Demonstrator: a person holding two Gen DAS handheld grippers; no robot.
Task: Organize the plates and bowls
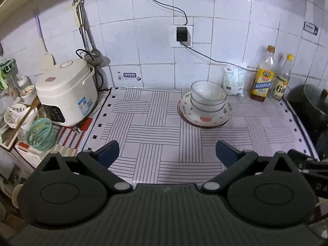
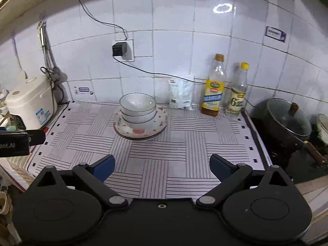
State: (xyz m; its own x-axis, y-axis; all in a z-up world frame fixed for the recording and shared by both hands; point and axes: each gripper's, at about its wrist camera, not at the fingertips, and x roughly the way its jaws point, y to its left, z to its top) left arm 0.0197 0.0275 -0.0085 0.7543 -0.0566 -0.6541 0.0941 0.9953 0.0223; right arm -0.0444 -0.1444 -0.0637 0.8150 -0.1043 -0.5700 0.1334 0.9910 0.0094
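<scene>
Three white bowls (image 1: 208,97) with dark rims are nested in a stack on a pile of patterned plates (image 1: 205,119) toward the back of the striped counter mat (image 1: 143,131). The same bowls (image 2: 137,108) and plates (image 2: 141,131) show in the right wrist view. My left gripper (image 1: 167,151) is open and empty, held over the mat well in front of the stack. My right gripper (image 2: 162,165) is open and empty too, in front and to the right of the stack.
A white rice cooker (image 1: 65,92) stands at the left with a green basket (image 1: 41,134) and crockery beside it. Two bottles (image 2: 214,86) and a white bag (image 2: 181,94) line the back wall. A lidded dark pot (image 2: 287,121) sits on the right.
</scene>
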